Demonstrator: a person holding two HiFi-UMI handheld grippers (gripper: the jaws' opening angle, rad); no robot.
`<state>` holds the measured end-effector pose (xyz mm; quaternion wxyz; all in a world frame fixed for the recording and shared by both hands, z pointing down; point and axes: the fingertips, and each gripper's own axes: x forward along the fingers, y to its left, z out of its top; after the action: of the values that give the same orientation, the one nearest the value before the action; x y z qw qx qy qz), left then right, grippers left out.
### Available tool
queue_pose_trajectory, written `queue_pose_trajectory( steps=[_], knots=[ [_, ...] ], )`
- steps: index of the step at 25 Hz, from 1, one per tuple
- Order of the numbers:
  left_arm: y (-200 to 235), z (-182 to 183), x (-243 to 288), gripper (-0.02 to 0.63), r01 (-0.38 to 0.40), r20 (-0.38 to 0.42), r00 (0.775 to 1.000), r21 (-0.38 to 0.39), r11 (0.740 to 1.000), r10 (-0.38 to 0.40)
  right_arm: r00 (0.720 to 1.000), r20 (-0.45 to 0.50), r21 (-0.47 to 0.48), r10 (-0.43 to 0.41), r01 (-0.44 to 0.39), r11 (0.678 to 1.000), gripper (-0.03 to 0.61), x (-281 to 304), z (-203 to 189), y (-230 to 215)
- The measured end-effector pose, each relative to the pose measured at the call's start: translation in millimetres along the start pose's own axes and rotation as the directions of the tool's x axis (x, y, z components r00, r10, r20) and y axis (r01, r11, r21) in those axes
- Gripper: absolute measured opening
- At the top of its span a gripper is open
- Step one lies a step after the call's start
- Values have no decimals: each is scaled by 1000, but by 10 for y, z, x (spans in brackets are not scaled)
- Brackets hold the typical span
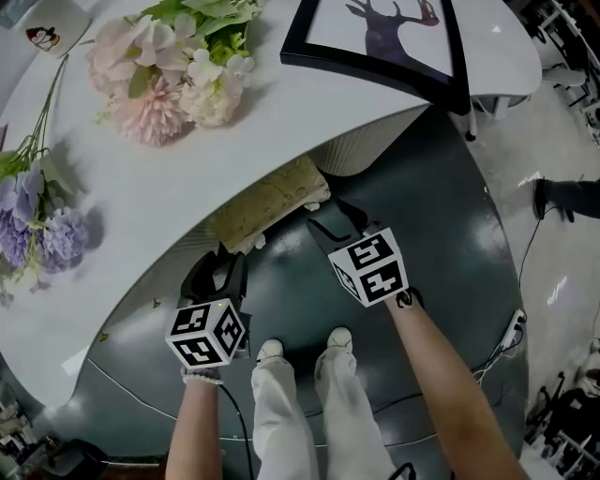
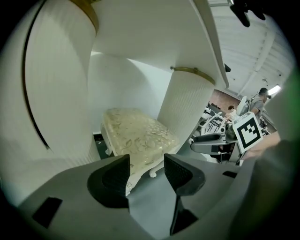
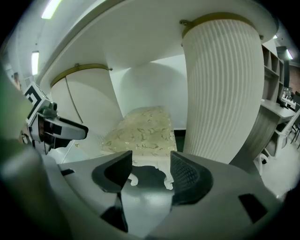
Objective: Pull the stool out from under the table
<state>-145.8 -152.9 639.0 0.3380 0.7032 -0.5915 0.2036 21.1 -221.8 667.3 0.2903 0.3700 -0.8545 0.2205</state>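
Both forearms reach forward and slant down. The left gripper (image 1: 217, 264) and right gripper (image 1: 328, 216) hang side by side, each with jaws spread and nothing between the pads. Both aim at the stool (image 1: 269, 201), which is just ahead and untouched. It stands under the table's (image 1: 309, 108) near edge between two ribbed legs (image 3: 224, 84), mostly hidden by the tabletop from above. A white card (image 1: 49, 26) at the far left corner bears a mark too small to read. The framed picture (image 1: 380, 42) is cut off at the far edge.
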Motion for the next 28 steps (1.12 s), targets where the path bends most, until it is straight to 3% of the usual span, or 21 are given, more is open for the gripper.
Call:
queue_pose_trajectory(
  steps=[4,8,12,22,28],
  knots=[
    [181,-135,281,242,-49,-31,998,-14,999,48,1000,-22,6,11,-11,1000,271,278,-20,-85],
    [312,-267,458,250,-90,-50,995,-83,992,86,999,-50,8,9,-9,1000,294,517,-7,-222],
    [343,-315,573,258,-93,-59,994,-115,989,87,998,-61,5,30,-29,1000,301,683,45,-315],
    [382,-360,714,268,-62,-85,995,-130,990,51,976,-55,83,213,-208,975,305,814,3,-303],
    [361,-374,751,244,-78,-122,991,-127,989,62,986,-43,60,162,-160,985,305,820,0,-315]
  ],
)
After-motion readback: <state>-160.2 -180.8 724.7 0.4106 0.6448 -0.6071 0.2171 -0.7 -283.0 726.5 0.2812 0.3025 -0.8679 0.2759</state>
